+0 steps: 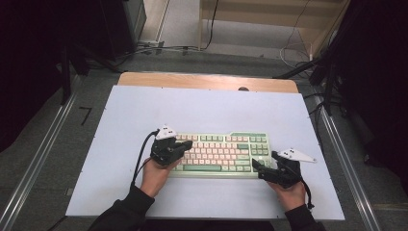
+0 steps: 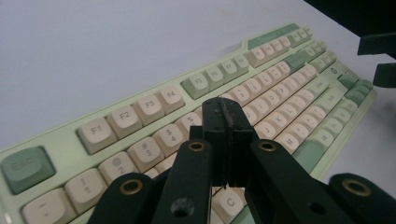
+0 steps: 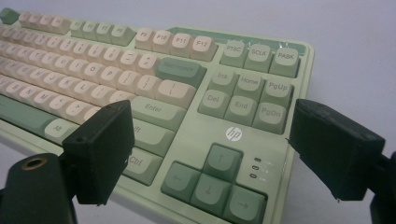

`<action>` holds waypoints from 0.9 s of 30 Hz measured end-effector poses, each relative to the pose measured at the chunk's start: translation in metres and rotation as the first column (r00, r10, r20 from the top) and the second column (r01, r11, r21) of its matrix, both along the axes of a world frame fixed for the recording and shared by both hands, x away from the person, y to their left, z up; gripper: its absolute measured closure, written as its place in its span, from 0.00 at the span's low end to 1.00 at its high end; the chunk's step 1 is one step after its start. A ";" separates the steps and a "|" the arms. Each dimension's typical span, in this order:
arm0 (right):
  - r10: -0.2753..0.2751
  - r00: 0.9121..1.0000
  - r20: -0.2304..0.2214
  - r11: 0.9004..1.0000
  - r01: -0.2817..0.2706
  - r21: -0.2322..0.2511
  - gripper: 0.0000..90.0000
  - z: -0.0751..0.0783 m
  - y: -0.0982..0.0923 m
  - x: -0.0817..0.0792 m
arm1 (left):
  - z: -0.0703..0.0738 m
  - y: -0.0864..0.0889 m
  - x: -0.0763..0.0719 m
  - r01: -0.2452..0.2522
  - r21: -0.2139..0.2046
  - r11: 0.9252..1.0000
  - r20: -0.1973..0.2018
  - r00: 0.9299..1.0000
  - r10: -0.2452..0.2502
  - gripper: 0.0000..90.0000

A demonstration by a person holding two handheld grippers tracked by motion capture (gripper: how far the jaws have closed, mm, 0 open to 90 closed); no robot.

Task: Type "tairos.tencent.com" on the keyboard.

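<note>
A pale green keyboard [image 1: 226, 154] with cream and green keys lies on the white table top [image 1: 207, 110], near the front. My left gripper [image 1: 187, 145] hovers over its left half, and in the left gripper view its jaws [image 2: 229, 119] are shut together above the letter and number rows, holding nothing. My right gripper [image 1: 266, 160] sits at the keyboard's right front corner. In the right gripper view it [image 3: 219, 149] is open, its jaws wide apart on either side of the arrow keys on the keyboard [image 3: 233, 134]. The other gripper's jaws [image 2: 379, 58] show at the far right.
A wooden strip [image 1: 207, 81] runs along the table's back edge. Metal rails [image 1: 33, 159] flank the table on the floor, with cables and dark stands behind. White surface lies free behind and beside the keyboard.
</note>
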State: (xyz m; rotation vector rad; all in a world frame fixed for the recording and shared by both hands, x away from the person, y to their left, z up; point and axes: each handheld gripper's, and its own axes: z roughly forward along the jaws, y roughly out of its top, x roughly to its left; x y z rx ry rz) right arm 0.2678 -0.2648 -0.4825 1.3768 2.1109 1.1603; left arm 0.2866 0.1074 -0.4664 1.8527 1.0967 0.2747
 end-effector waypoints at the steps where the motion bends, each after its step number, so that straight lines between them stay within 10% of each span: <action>1: 0.000 1.000 -0.001 1.000 0.000 -0.001 0.14 0.000 0.000 0.000 | 0.000 0.003 -0.001 -0.003 0.000 1.000 0.001 1.000 0.003 1.00; 10: -0.001 1.000 0.000 1.000 0.001 0.001 0.14 0.000 -0.002 -0.002 | -0.004 0.031 -0.013 -0.048 0.025 0.999 -0.002 0.999 0.048 0.98; 15: 0.003 1.000 0.001 1.000 -0.003 -0.004 0.14 0.000 -0.001 -0.002 | -0.005 0.036 -0.016 -0.066 0.022 0.998 0.004 0.998 0.066 0.76; 18: 0.003 1.000 -0.001 1.000 -0.003 -0.010 0.14 -0.001 -0.001 -0.002 | -0.004 0.038 -0.019 -0.106 0.043 0.993 0.029 0.994 0.105 0.44; 27: 0.004 1.000 -0.003 1.000 -0.004 -0.011 0.14 -0.001 -0.001 -0.002 | -0.001 0.043 -0.029 -0.173 0.053 0.984 0.062 0.984 0.169 0.26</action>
